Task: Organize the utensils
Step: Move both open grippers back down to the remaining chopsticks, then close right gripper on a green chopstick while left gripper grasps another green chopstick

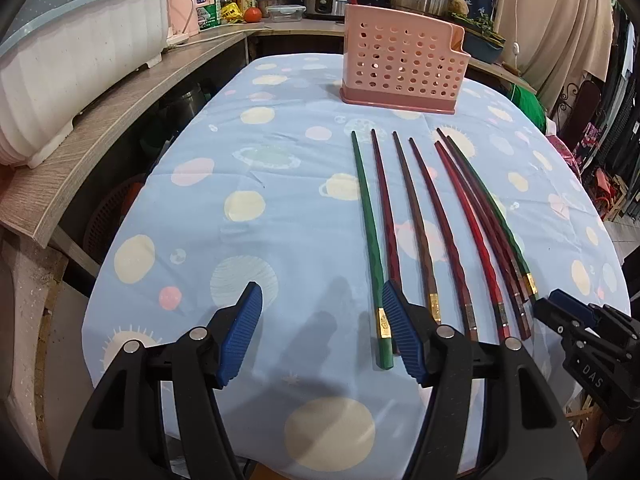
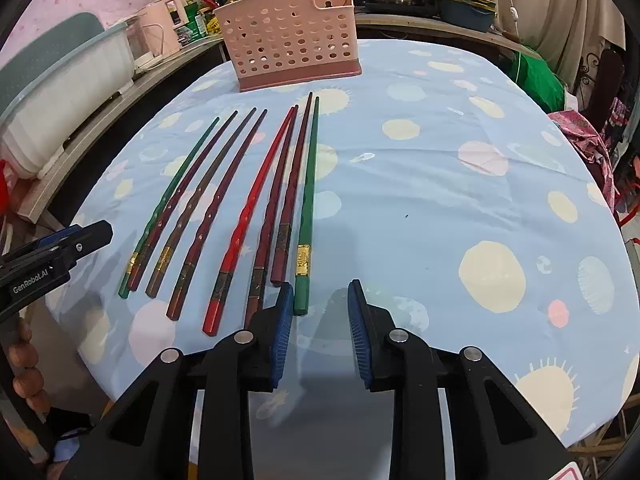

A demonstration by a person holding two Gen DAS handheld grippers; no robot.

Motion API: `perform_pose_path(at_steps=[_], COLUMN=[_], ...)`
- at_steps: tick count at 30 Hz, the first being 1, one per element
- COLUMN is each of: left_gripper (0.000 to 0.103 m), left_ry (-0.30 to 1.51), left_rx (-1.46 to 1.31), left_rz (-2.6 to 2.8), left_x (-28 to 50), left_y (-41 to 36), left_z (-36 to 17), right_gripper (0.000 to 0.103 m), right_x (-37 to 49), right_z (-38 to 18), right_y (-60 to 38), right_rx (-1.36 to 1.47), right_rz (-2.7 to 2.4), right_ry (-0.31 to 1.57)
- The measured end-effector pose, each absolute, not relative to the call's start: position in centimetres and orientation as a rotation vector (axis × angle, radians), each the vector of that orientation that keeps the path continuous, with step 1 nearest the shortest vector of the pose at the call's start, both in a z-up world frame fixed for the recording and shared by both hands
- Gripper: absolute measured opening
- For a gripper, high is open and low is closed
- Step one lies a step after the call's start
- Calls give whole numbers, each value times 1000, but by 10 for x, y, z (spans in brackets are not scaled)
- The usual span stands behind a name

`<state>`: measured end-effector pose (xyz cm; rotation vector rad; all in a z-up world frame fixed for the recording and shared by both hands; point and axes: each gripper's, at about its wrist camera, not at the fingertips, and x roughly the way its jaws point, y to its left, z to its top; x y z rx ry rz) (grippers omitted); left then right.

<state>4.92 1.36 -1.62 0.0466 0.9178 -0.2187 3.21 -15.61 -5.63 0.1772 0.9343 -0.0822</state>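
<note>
Several chopsticks, green, dark red, brown and bright red, lie side by side on the blue tablecloth (image 1: 280, 200), tips toward a pink perforated holder (image 1: 402, 60) standing at the far side. The leftmost green chopstick (image 1: 370, 240) lies just left of my left gripper's right pad. My left gripper (image 1: 320, 332) is open and empty, hovering at the near ends. In the right wrist view the holder (image 2: 290, 44) is far centre. My right gripper (image 2: 320, 332) is open and empty, near the handle end of the rightmost green chopstick (image 2: 308, 208).
A wooden shelf (image 1: 120, 120) with a white and grey dish rack (image 1: 68, 52) runs along the table's left. Pots, a rice cooker and bottles stand on the counter behind. The right gripper's body (image 1: 592, 344) shows at the left wrist view's right edge.
</note>
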Motion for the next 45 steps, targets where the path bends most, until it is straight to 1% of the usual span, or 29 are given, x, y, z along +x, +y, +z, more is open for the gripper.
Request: perform_pose_path(at_steps=[3,14,15,16,17,39,40,44,45], left_gripper=[59,59,59,59,59,61,58,56,52], left_ry=[925,944,945,947,949,973,986,962,962], left_rx=[48,57,58,59,58,74,83,111,108], left_rz=[-223,-238,-237,-237,-237,-214,-213,-202,-206], left_x=[47,44,44,44,44,48,48,46,47], left_y=[13,7,7,7,6,4,2,-4,-4], left_z=[-19,-26,-27,-27,-28,-41,-43,-43,-43], right_gripper=[20,20,18,11,7,7,7,7,7], right_x=[34,48,49,50,50,48,48,47,46], right_z=[-56,-57,-58,-58,-58,-59,-59,-59,-59], right_y=[-159,-155,-154,-153,-153,-157,-157,-157,-157], right_rx=[186,157,151,145,142,184,184,184,185], right_rz=[-87,-91,-93,-97,-98,-92,-92,-91,-89], right_ry=[934,923,921,921,921,920,920,919,920])
